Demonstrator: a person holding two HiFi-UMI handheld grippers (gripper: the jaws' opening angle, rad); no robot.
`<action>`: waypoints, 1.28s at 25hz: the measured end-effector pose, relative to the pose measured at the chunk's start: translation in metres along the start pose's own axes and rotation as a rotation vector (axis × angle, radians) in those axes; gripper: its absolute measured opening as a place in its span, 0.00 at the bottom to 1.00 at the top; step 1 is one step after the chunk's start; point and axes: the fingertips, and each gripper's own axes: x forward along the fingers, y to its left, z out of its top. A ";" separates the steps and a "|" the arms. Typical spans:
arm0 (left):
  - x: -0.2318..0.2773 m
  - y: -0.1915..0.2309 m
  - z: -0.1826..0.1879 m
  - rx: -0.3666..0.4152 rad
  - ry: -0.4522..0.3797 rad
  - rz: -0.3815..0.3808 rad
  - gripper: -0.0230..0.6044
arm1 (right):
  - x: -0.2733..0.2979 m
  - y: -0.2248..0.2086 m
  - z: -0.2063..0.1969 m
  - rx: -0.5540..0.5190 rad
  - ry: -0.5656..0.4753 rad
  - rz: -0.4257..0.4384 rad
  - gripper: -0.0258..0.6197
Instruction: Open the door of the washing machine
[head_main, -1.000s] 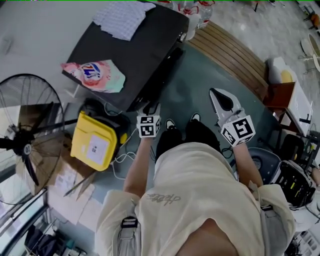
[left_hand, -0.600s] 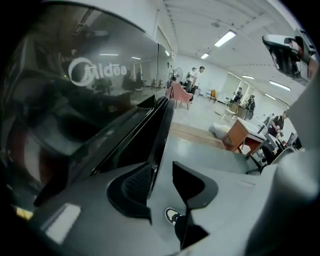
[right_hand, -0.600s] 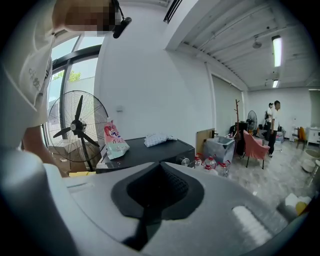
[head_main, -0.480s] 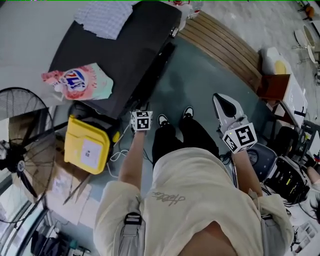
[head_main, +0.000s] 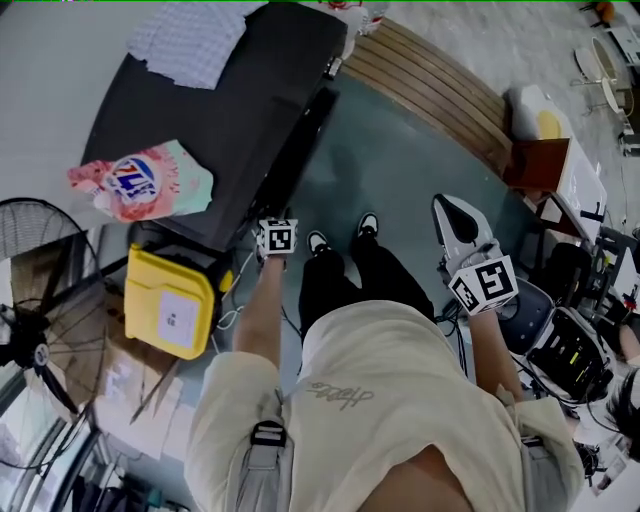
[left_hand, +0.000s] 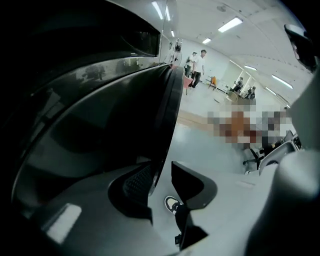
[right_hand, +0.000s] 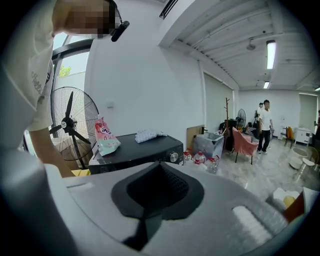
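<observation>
Door (left_hand: 100, 130) of the washing machine (head_main: 230, 110) appears not yet swung open. Left gripper (left_hand: 161, 182) jaws, apart and just closing, straddle the door's edge without gripping. Right gripper (right_hand: 159, 172) jaws are together and empty.

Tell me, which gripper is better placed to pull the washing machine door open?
The left gripper. It is down at the washing machine door, whose edge stands between its jaws, which have just been closing. The right gripper is shut and off to the side, away from it.

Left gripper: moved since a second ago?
Yes: left gripper sank toward the washer front; jaws have been closing, door edge between them.
</observation>
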 end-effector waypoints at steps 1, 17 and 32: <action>0.002 0.001 -0.002 0.000 0.010 0.006 0.25 | -0.001 -0.001 -0.001 0.005 0.002 -0.003 0.04; 0.003 0.002 -0.012 -0.030 0.090 0.042 0.16 | -0.010 0.012 -0.011 0.022 -0.009 -0.004 0.04; 0.009 -0.050 -0.023 0.013 0.137 -0.065 0.17 | -0.028 0.017 -0.020 0.031 -0.022 -0.035 0.04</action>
